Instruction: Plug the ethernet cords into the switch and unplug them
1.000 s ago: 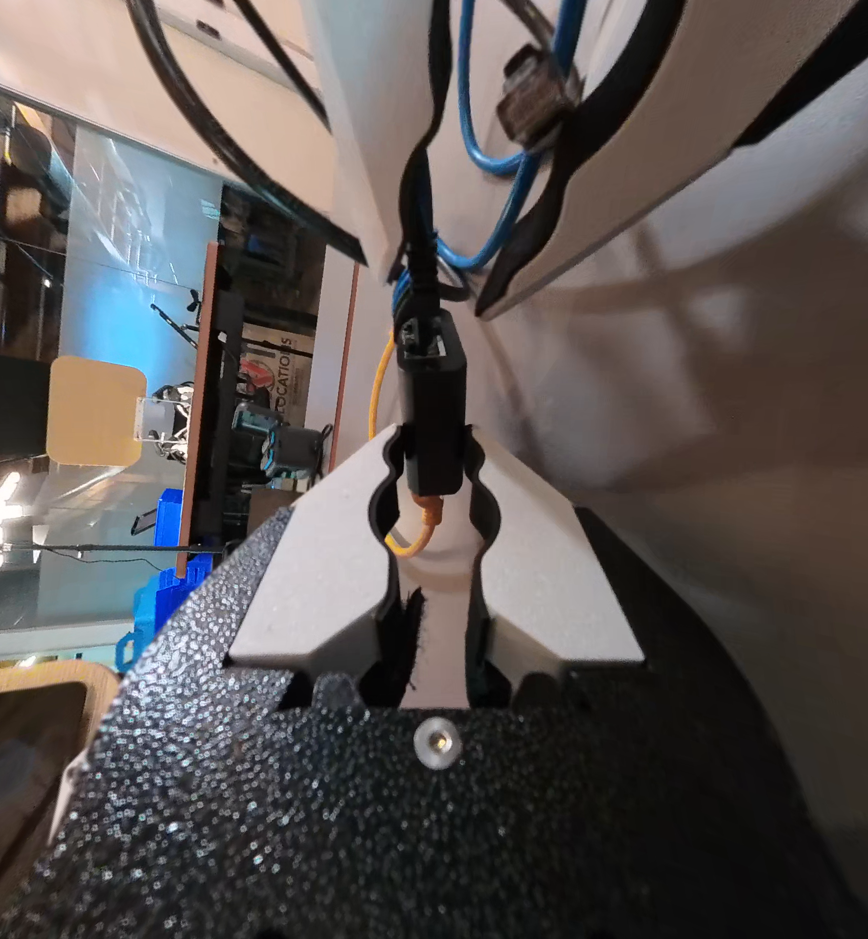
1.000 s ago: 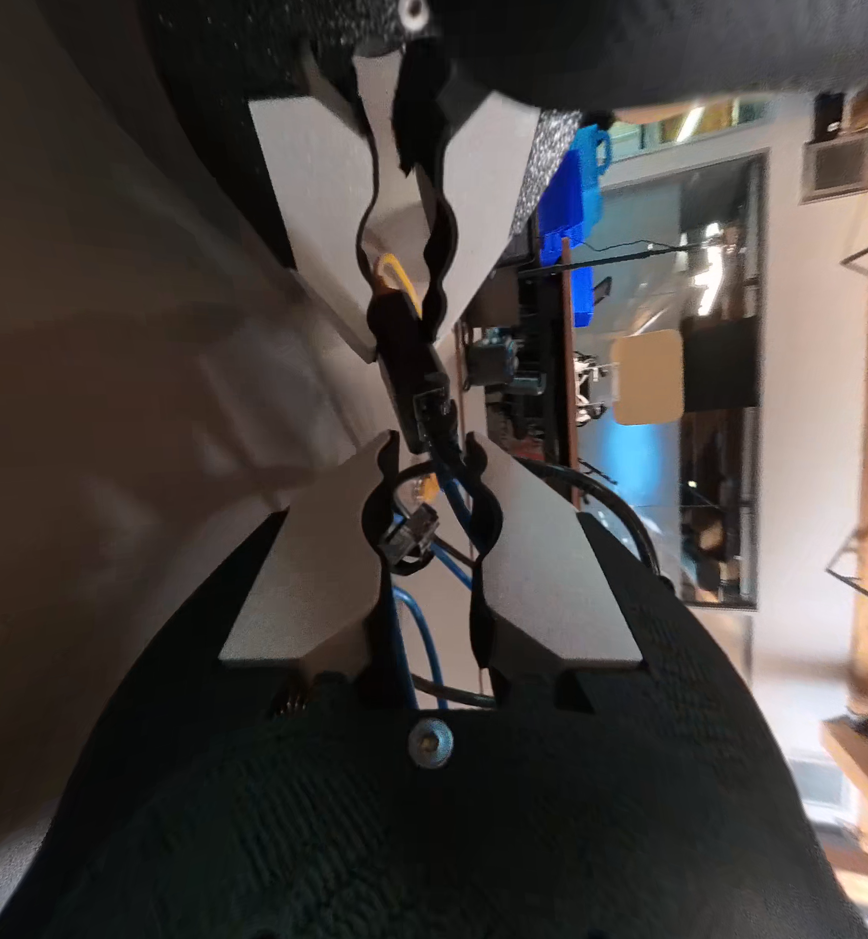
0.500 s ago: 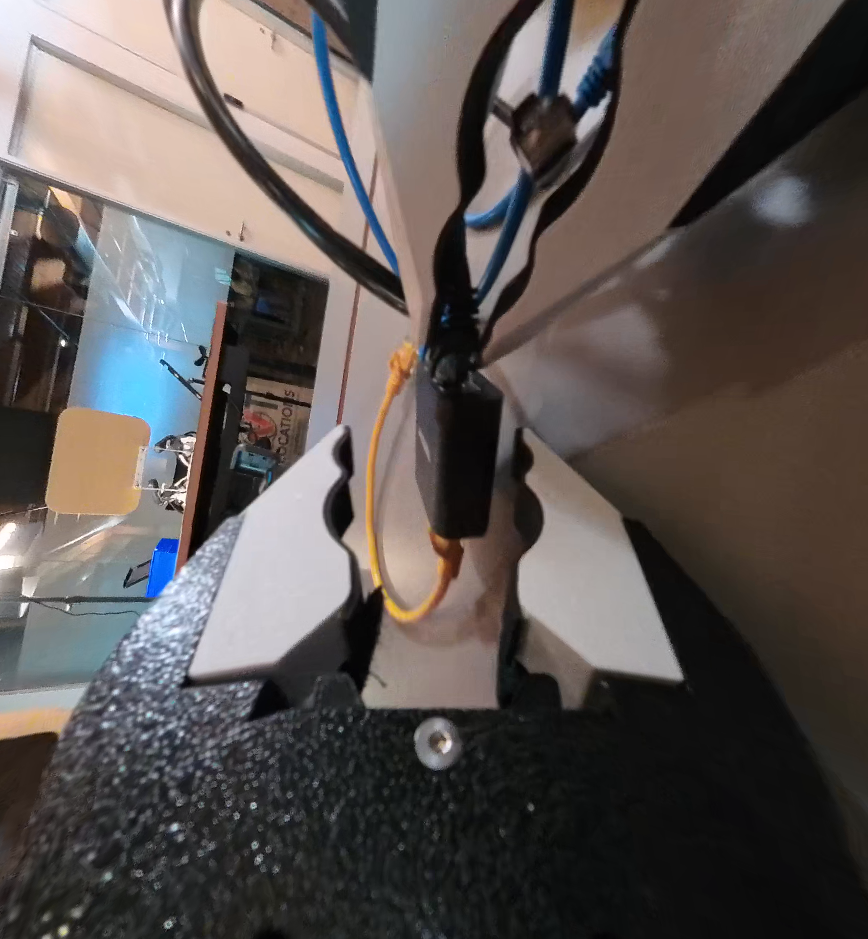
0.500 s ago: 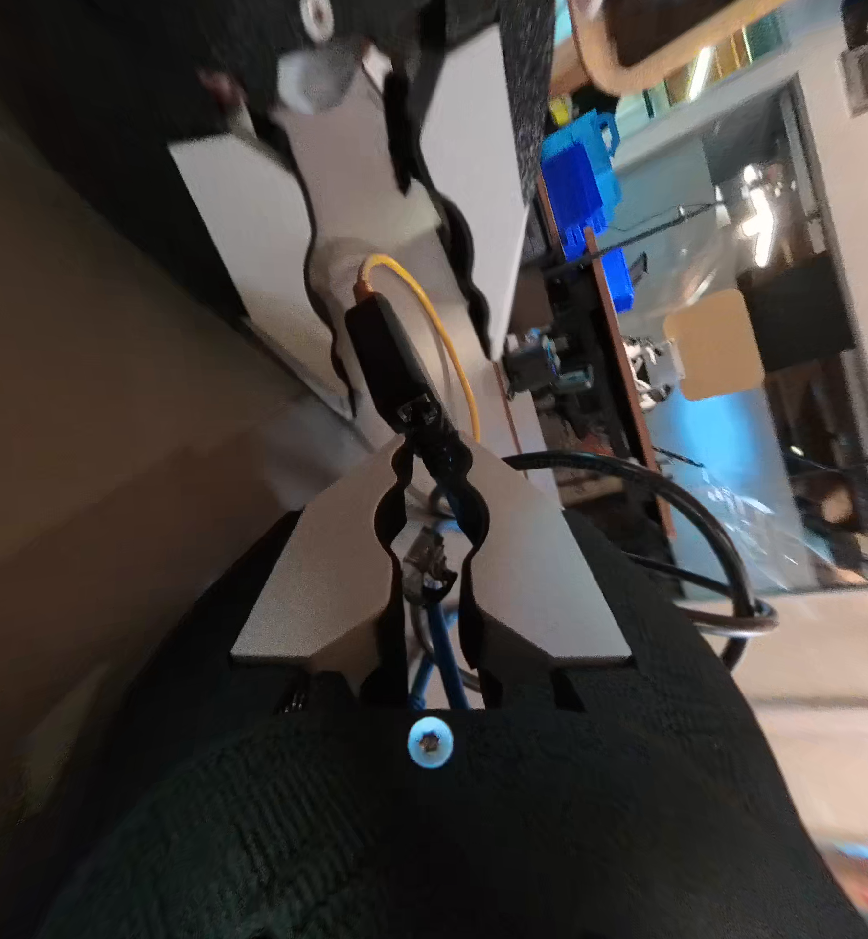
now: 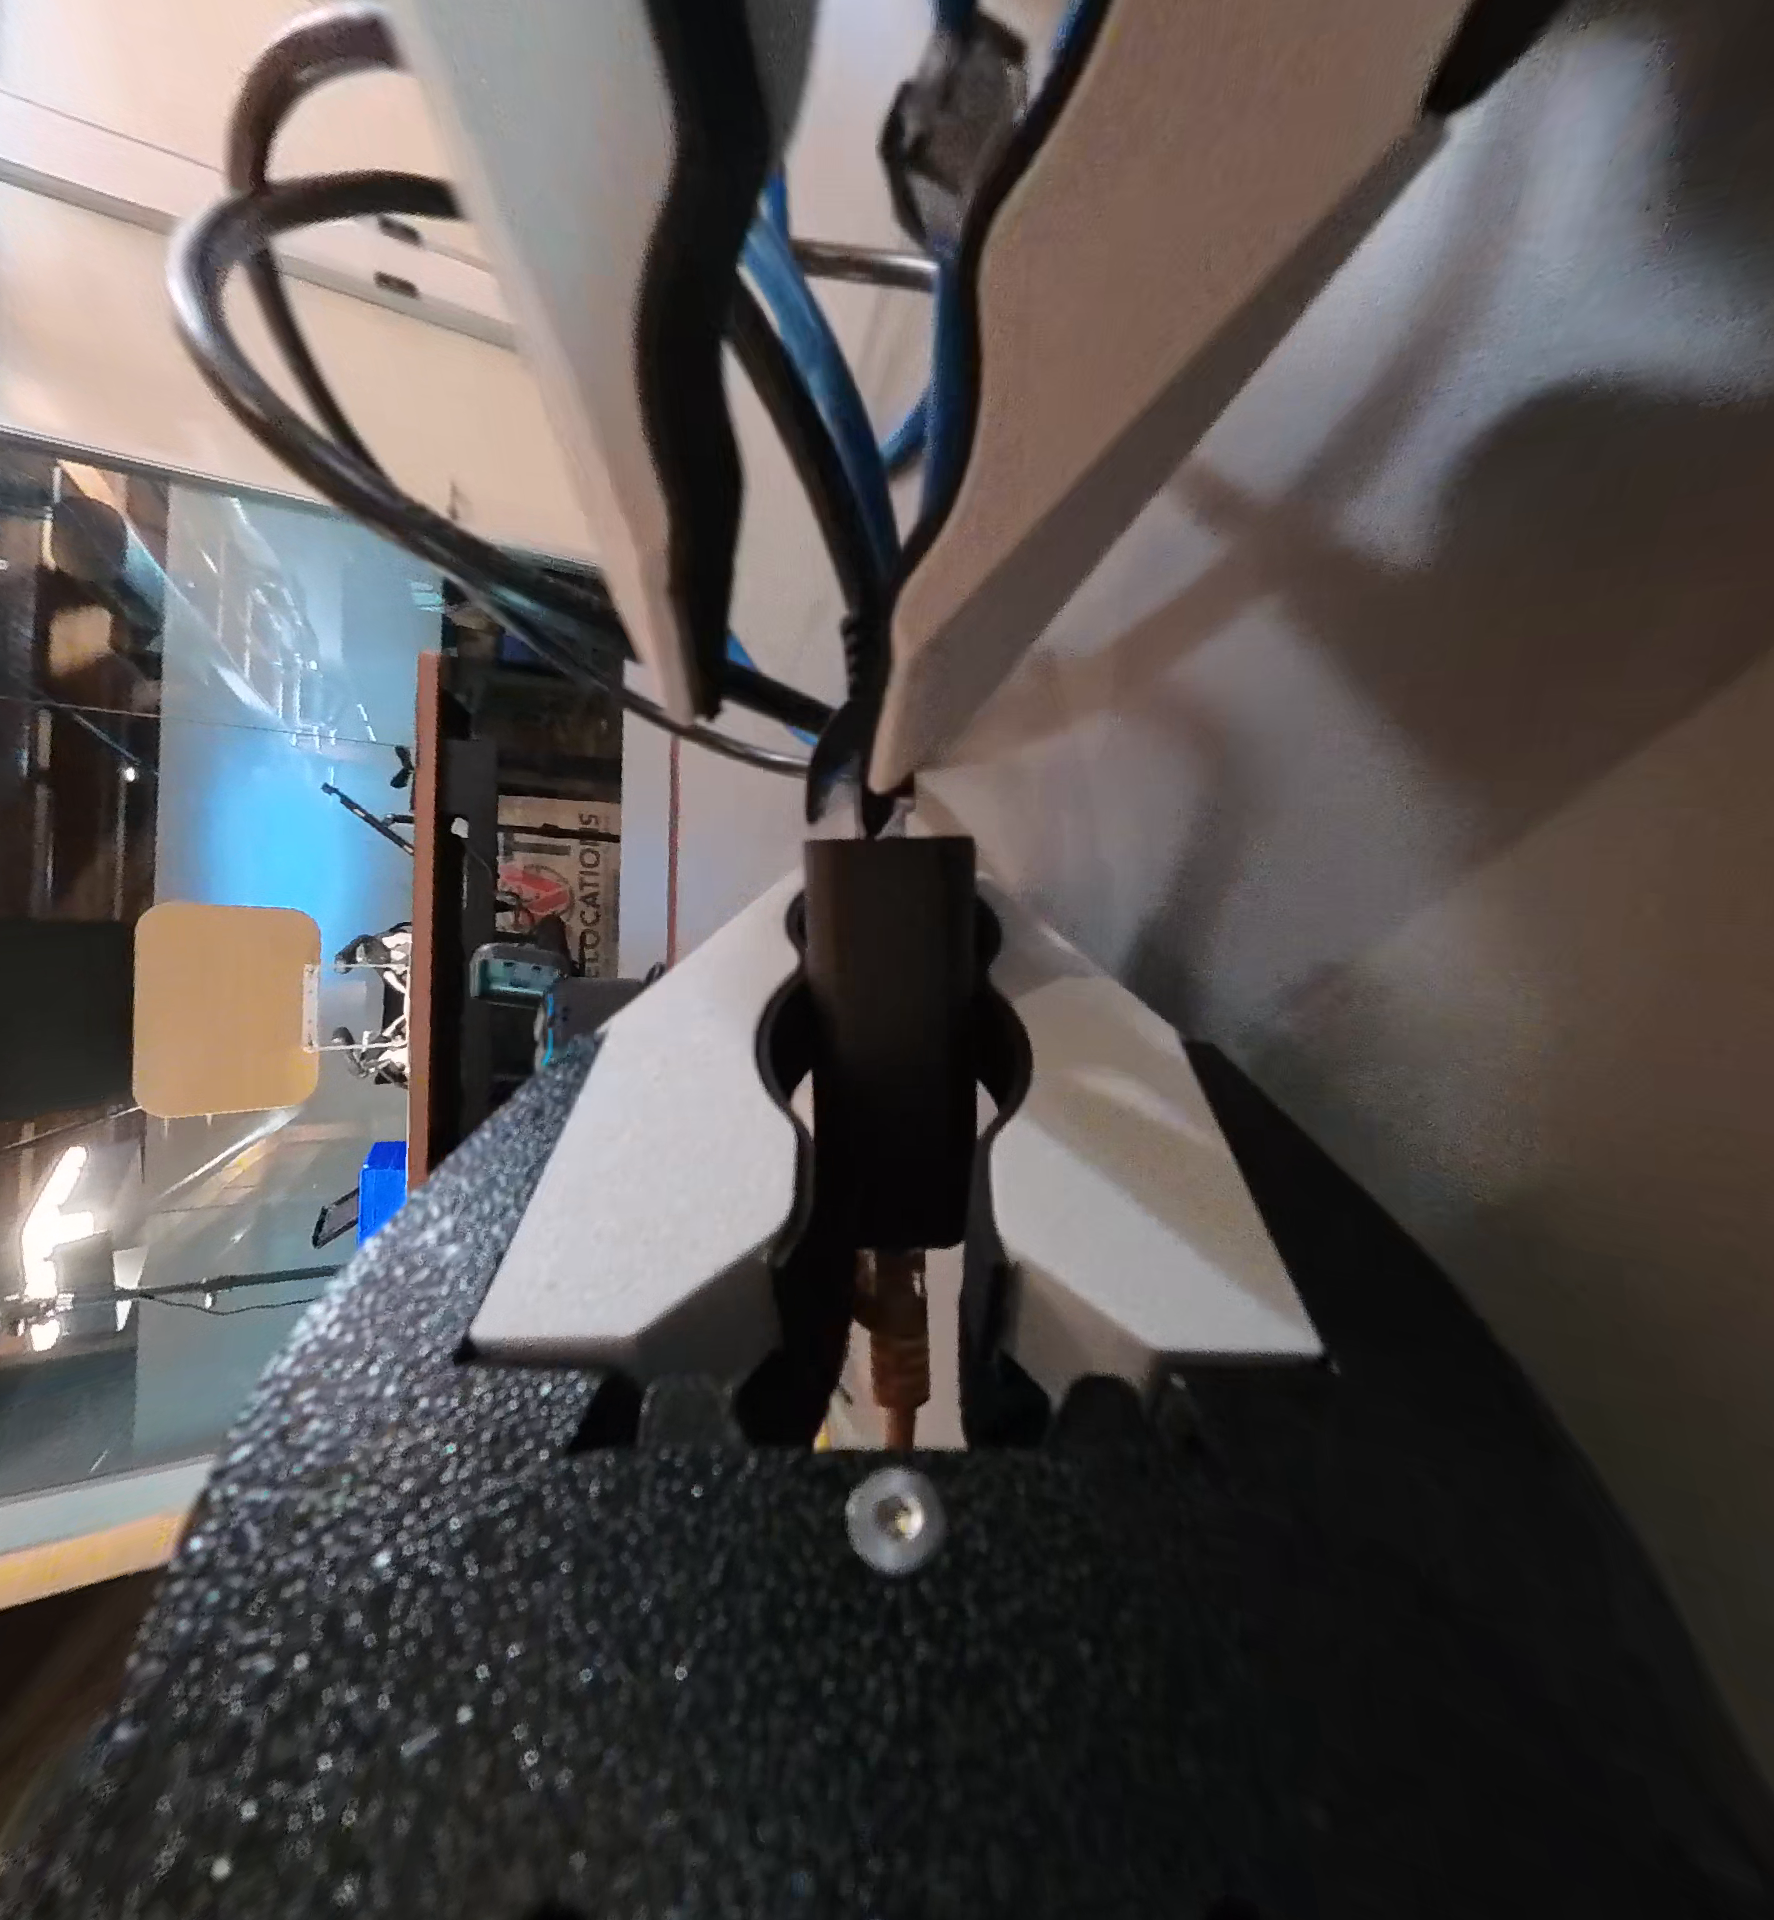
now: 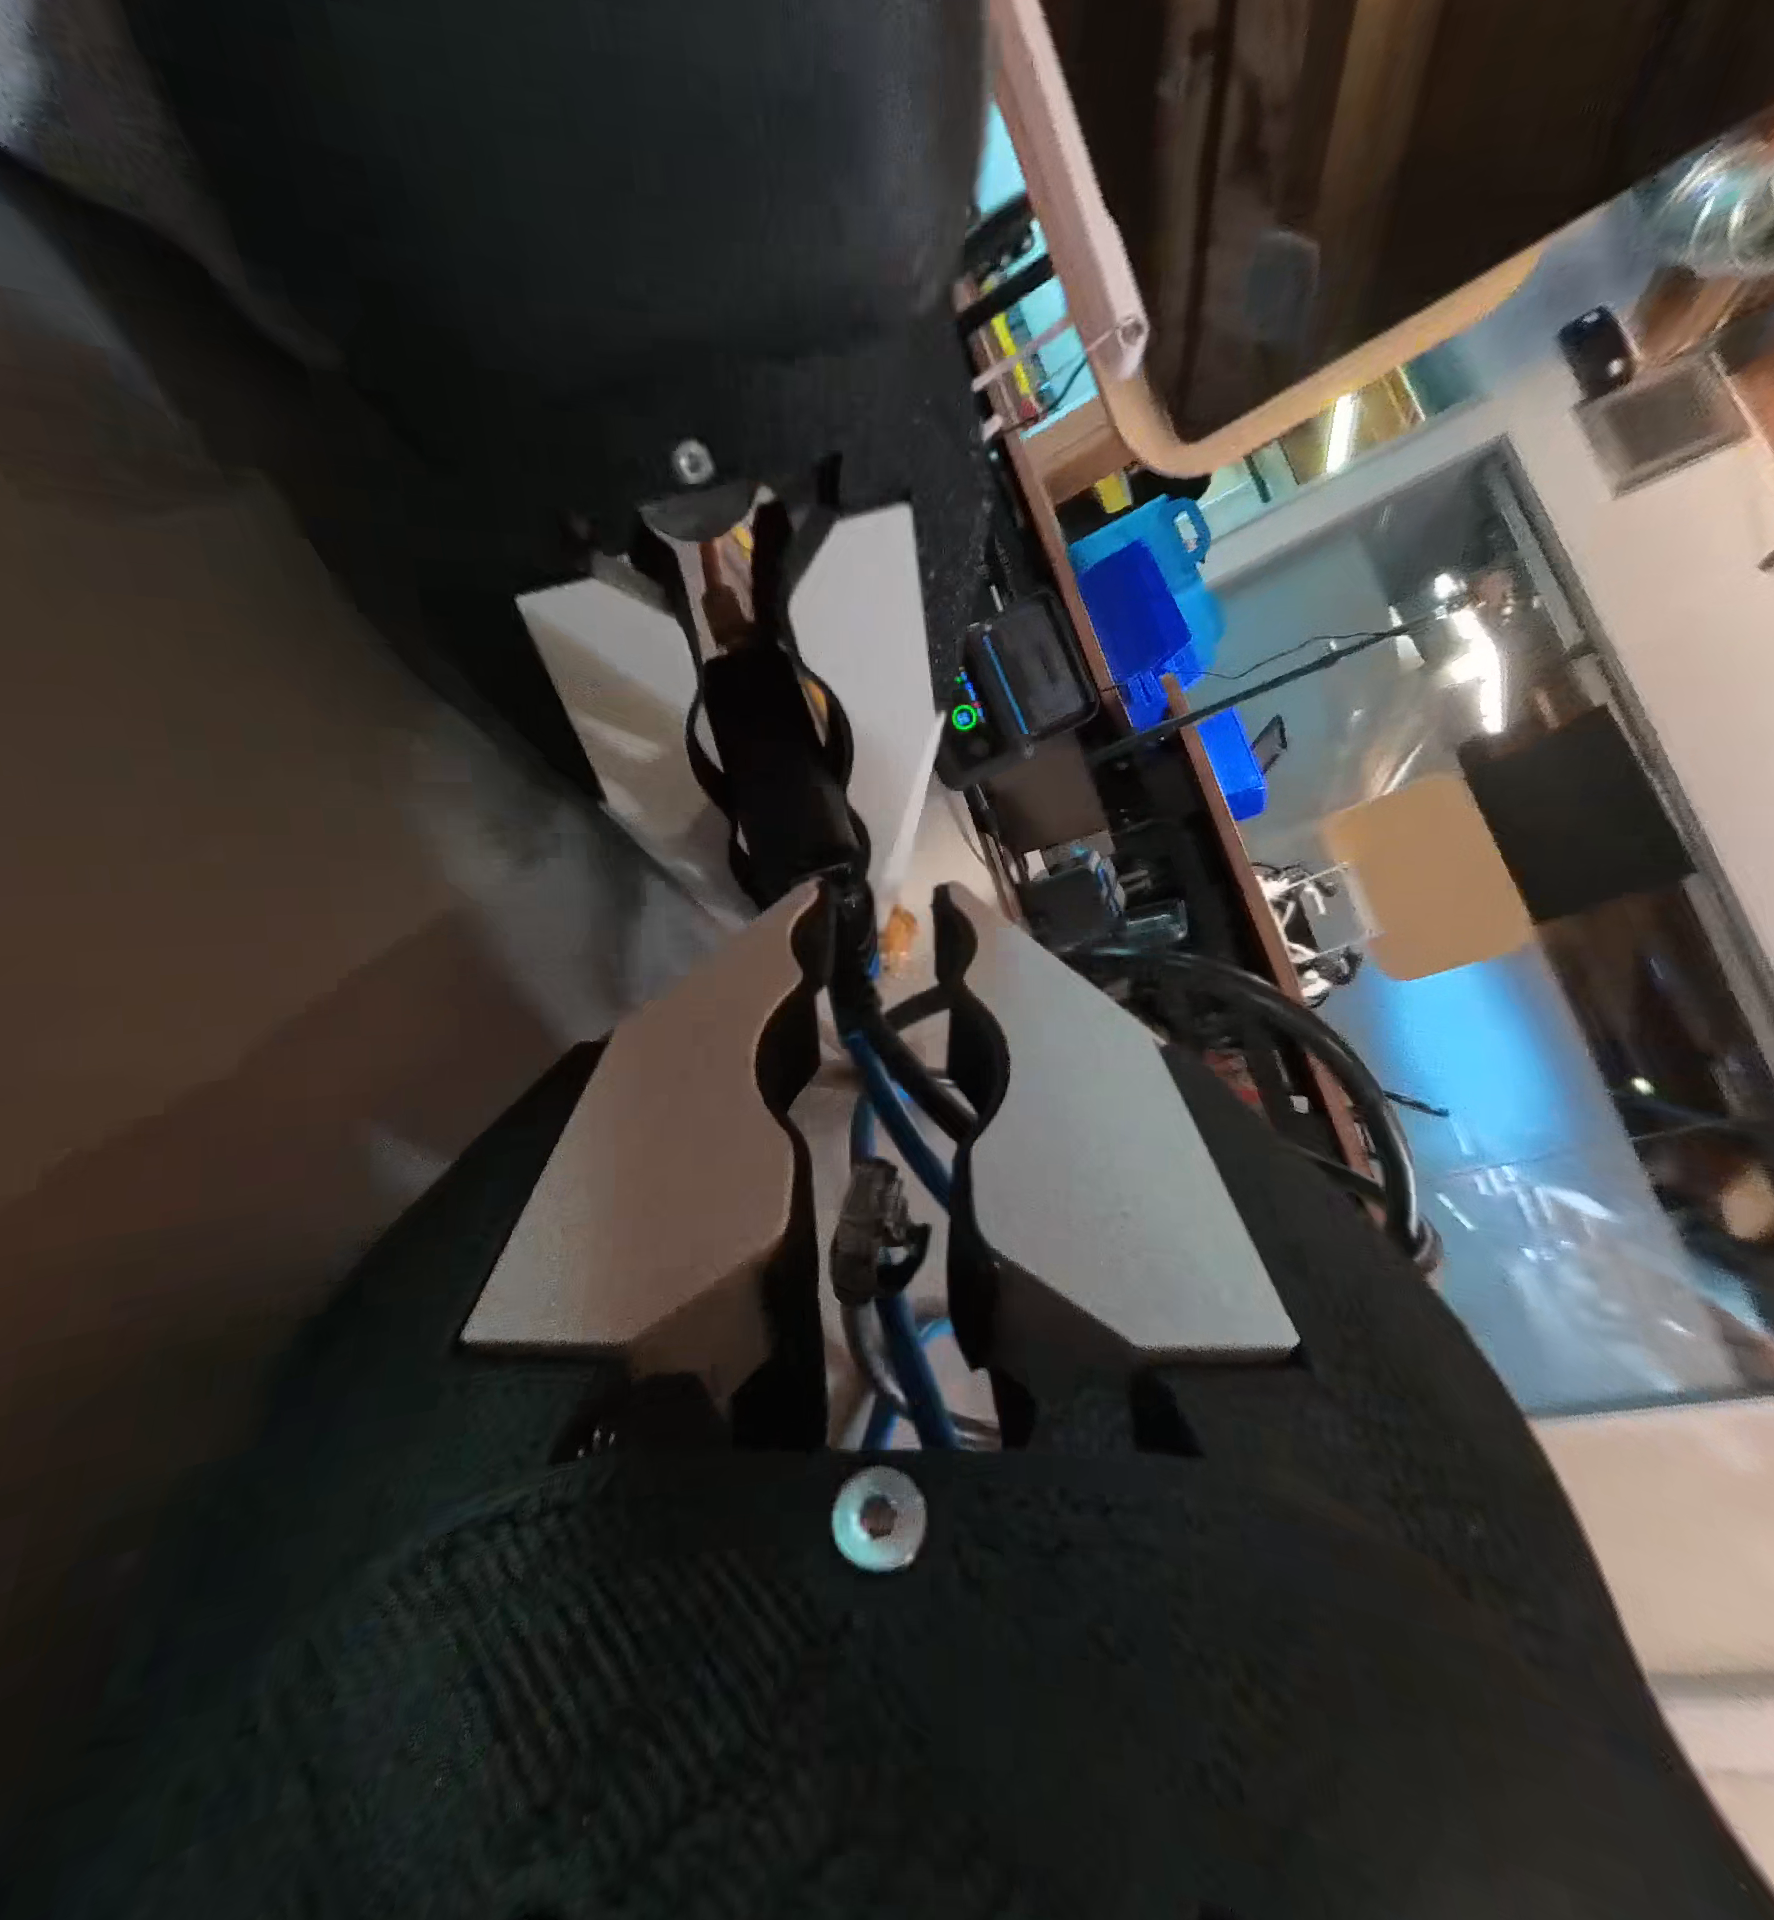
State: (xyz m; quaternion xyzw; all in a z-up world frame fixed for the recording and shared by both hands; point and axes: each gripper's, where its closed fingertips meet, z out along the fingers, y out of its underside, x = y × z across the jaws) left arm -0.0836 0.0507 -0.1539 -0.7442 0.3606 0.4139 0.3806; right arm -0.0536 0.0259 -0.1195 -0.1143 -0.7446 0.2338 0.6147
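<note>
left fingers: pale grey plastic wedges [image 5: 654, 1174] with wavy black inner edges, closed against both sides of the switch.
left gripper: [image 5: 888, 1039] clamps the black box between its fingers; its body is grainy, speckled black with a silver screw at the middle.
switch: a small, smooth matt black box [image 5: 888, 1029], rectangular, held in the scalloped gap. its long axis runs along the left fingers, pointing away toward the other gripper.
orange cord: a ribbed orange plug [image 5: 898, 1320] sticks out of the switch's near end, back between the finger roots.
right fingers: the same pale wedges [image 6: 654, 1174] with wavy black edges, parted with a clear gap; nothing is pinched between them.
right gripper: [image 6: 878, 997] faces the left one nose to nose, its tips just beside the switch's far end. its body is covered in ribbed black fabric, with a silver screw.
blue cords: round, glossy blue cables [image 6: 893, 1132] run loosely through the right gap toward the switch.
loose plug: a small dark connector [image 6: 867, 1226] hangs in that gap, touching neither finger as far as can be told.
black cable: a thick smooth loop [image 5: 270, 343] curves off to the left side.
surroundings: a pale smooth surface [image 5: 1485, 727] beside both grippers; blue bins [image 6: 1153, 613] and a glass pane farther off, blurred.
</note>
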